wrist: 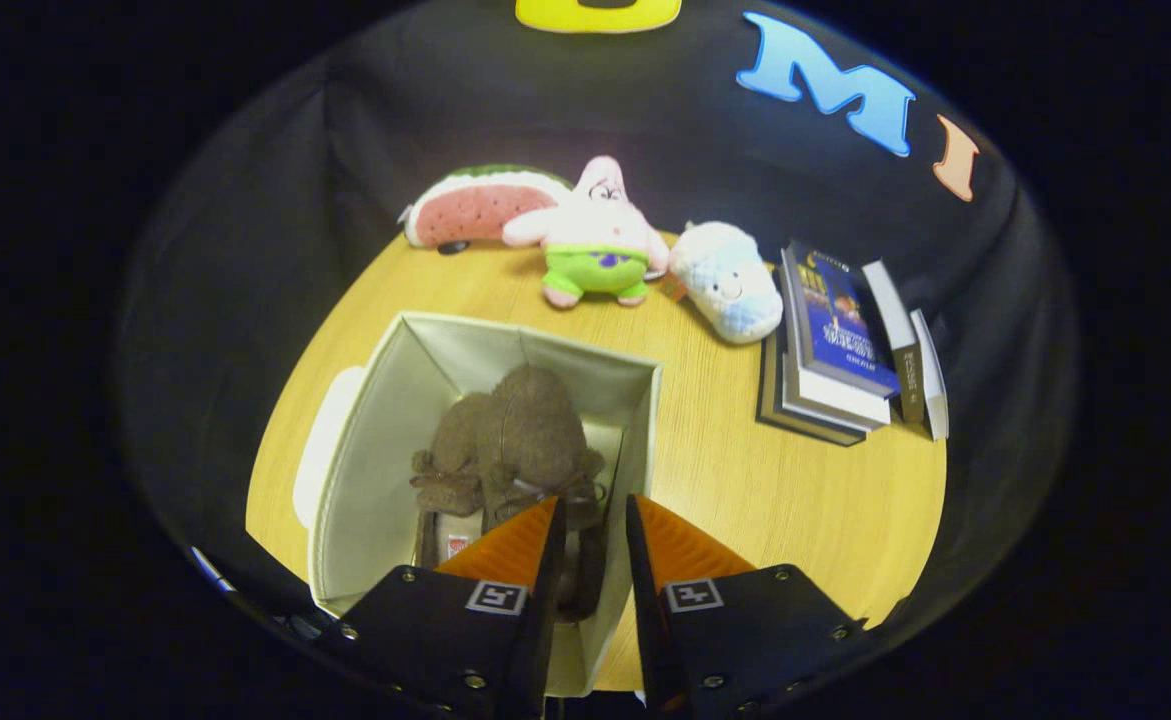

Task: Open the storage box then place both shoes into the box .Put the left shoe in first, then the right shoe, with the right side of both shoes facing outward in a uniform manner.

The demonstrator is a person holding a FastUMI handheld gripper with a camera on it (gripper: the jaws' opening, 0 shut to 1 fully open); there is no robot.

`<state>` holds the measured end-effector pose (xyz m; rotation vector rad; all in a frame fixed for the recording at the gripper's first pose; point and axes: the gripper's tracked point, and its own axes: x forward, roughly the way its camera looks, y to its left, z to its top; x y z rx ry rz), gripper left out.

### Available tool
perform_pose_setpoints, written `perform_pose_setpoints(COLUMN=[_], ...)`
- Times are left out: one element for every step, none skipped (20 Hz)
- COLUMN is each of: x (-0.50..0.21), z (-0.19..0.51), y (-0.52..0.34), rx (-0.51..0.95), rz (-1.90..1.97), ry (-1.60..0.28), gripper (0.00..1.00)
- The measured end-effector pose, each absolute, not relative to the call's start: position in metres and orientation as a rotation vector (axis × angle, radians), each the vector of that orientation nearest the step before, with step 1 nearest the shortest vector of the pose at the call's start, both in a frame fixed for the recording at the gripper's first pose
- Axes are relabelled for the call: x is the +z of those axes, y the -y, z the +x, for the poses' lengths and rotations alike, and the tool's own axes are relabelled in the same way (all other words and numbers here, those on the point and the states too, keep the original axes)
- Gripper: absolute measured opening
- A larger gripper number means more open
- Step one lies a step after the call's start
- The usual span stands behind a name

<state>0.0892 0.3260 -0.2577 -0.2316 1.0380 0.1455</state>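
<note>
Two brown fuzzy shoes [505,440] are seen lying side by side inside the open white storage box [375,420], which stands on the wooden table [735,470]. The gripper [591,515] is held above the box's near edge, its orange fingers [515,545] narrowly parted and gripping nothing. Plush toys [595,235] and stacked books [835,345] are lined up beyond the box.

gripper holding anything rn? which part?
Cannot tell for sure. The gripper is over the open storage box, fingers narrowly apart around the rear edge of a brown shoe; contact isn't clear.
</note>
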Motion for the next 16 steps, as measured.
perform_pose_setpoints(x=[-0.244, -0.228, -0.211, -0.193, -0.175, -0.158, -0.139, -0.120, -0.104, -0.089, -0.073, -0.059, -0.047, -0.035, -0.027, -0.020], z=[0.094, 0.098, 0.104, 0.109, 0.113, 0.116, 0.118, 0.120, 0.119, 0.118, 0.117, 0.114, 0.109, 0.105, 0.102, 0.100], y=[-0.321, -0.316, -0.309, -0.302, -0.289, -0.274, -0.258, -0.243, -0.227, -0.214, -0.202, -0.194, -0.182, -0.174, -0.164, -0.155], rx=[0.150, 0.150, 0.147, 0.142, 0.127, 0.106, 0.083, 0.059, 0.039, 0.023, 0.010, -0.001, -0.014, -0.025, -0.031, -0.039], rz=[-0.229, -0.218, -0.200, -0.180, -0.167, -0.161, -0.157, -0.163, -0.166, -0.165, -0.161, -0.151, -0.140, -0.127, -0.117, -0.112], ry=[-0.996, -0.951, -0.897, -0.834, -0.771, -0.707, -0.637, -0.568, -0.498, -0.435, -0.373, -0.328, -0.290, -0.261, -0.244, -0.219], gripper=[0.42, 0.42, 0.42, 0.42, 0.42, 0.42, 0.41, 0.42, 0.41, 0.41, 0.41, 0.41, 0.41, 0.41, 0.41, 0.41])
